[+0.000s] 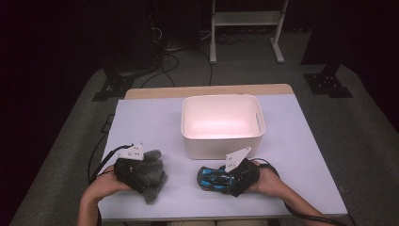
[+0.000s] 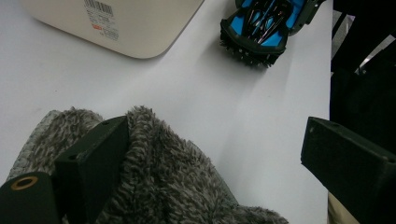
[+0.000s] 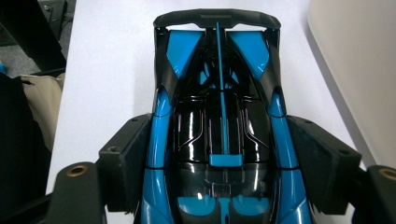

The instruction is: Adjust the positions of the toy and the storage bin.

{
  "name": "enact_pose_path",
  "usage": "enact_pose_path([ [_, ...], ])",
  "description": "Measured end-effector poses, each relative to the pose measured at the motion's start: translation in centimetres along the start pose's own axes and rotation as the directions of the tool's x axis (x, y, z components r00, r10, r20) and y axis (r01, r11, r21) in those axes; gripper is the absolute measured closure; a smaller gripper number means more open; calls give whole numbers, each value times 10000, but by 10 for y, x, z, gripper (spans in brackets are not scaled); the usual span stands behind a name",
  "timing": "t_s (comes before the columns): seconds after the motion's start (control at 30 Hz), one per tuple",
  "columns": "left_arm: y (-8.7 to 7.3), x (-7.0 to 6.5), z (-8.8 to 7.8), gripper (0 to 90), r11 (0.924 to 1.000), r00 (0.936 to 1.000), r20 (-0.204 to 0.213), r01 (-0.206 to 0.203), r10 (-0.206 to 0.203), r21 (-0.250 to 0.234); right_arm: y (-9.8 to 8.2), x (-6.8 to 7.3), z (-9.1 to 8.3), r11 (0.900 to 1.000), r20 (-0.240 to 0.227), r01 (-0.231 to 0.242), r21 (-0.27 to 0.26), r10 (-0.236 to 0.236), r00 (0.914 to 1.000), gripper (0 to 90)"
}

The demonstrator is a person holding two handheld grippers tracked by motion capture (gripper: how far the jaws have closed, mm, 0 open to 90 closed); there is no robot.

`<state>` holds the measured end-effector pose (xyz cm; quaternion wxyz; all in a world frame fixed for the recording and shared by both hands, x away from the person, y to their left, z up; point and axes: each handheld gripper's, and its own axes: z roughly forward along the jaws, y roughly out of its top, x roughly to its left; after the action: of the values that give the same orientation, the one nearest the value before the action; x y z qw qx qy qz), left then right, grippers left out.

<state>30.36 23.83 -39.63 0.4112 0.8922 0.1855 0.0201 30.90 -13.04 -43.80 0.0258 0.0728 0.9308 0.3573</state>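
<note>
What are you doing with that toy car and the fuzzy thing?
A person sits at a white table with a grabbing tool in each hand. The right tool has its jaws against both sides of a blue and black toy car. The left tool is open, one jaw pressed into a grey fuzzy cloth. Both things lie on the table, just in front of an empty white bin.

Blue toy car [image 1: 215, 179] beside grey fleece [image 1: 153, 175].
</note>
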Motion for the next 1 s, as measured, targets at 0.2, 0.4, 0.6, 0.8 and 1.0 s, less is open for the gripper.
enact_pose_path([
  [0.2,-1,0,-1,77,10000,10000,-16,11,-11,-36,-5,-1,7,9999,17,-76,75,76,10000,252],
  [0.4,-1,0,-2,77,10000,10000,-18,8,-8,-11,-10,1,12,9999,136,-56,157,54,9999,248],
  [0.6,0,0,-1,77,10000,10000,5,-10,10,-19,-10,0,14,9995,-73,-328,12,328,9994,192],
  [0.8,0,0,-2,77,10000,10000,6,-5,5,-6,-8,2,17,9998,167,-213,32,213,9996,207],
  [1.0,0,-1,-1,77,10000,10000,10,-47,47,38,-7,5,16,9999,433,-64,100,60,9990,250],
])
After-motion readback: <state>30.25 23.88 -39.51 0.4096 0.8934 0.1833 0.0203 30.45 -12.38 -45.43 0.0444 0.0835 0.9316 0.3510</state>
